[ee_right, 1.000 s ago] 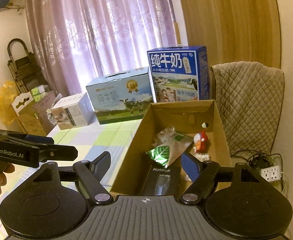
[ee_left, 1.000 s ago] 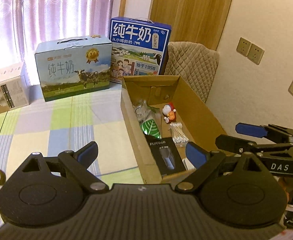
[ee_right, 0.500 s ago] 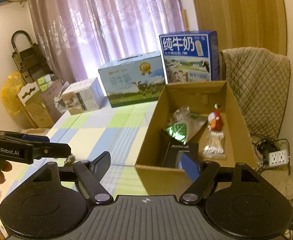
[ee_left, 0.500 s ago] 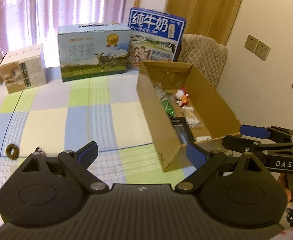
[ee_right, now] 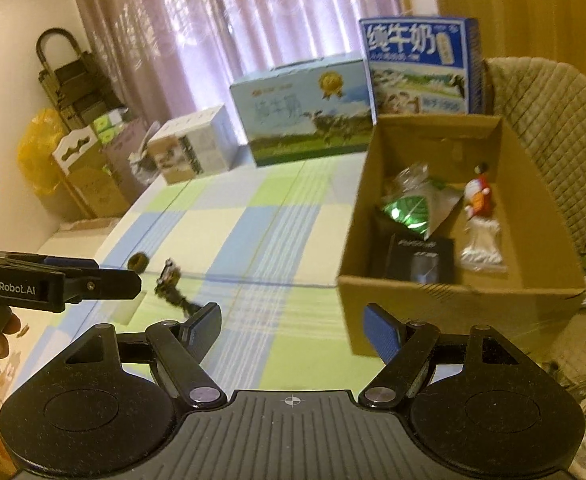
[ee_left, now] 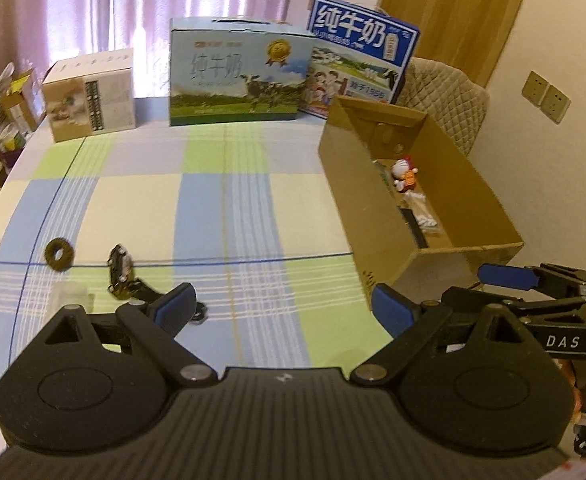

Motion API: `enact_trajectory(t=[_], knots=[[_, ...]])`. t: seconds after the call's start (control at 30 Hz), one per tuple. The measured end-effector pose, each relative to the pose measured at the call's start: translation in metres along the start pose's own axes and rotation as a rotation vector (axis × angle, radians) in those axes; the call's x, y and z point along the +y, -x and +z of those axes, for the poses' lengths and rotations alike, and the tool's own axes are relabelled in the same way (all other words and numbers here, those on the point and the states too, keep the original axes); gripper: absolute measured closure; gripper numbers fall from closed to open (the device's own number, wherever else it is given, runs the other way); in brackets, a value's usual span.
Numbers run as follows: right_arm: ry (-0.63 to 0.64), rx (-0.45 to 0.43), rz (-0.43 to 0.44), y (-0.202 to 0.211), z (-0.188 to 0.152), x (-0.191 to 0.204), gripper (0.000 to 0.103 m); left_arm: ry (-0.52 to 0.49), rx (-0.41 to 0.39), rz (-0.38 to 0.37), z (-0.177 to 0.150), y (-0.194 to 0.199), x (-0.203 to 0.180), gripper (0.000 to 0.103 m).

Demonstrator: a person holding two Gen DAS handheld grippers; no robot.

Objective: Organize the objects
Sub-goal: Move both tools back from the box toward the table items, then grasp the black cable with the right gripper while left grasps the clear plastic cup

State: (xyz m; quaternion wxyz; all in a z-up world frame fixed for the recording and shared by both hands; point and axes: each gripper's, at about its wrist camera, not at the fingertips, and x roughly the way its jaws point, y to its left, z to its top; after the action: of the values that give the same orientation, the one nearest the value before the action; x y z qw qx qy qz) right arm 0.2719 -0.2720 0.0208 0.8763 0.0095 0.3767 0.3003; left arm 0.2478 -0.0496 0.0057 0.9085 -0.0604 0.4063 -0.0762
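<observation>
Grippers, left [ee_left: 283,304] and right [ee_right: 291,330], gape empty; reaching low could knock the small dark ring [ee_left: 58,255] off the checked tablecloth [ee_left: 221,216].

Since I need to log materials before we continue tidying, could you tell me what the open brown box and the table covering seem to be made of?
The open box looks like plain corrugated cardboard: matte brown walls, folded flaps and raw cut edges. The table covering seems to be a smooth checked cloth or coated sheet in blue, green and cream; it lies flat with a slight sheen, but motion blur leaves fabric or vinyl undecided.
</observation>
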Motion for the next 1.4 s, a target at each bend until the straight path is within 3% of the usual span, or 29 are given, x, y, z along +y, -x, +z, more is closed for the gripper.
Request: enact_trajectory(t=[0.33,0.77,1.4], knots=[[0.033,0.090,0.070,-0.032,-0.011,0.029,0.028,0.030,0.029,0.095,-0.025,0.003,0.038,0.010],[0.092,0.184,0.090,-0.080,-0.026,0.068,0.028,0.119,0.082,0.192,-0.044,0.006,0.098,0.010],[0.295,0.199,0.111,-0.163,-0.022,0.125,0.032,0.167,0.136,0.247,-0.048,-0.023,0.163,0.010]])
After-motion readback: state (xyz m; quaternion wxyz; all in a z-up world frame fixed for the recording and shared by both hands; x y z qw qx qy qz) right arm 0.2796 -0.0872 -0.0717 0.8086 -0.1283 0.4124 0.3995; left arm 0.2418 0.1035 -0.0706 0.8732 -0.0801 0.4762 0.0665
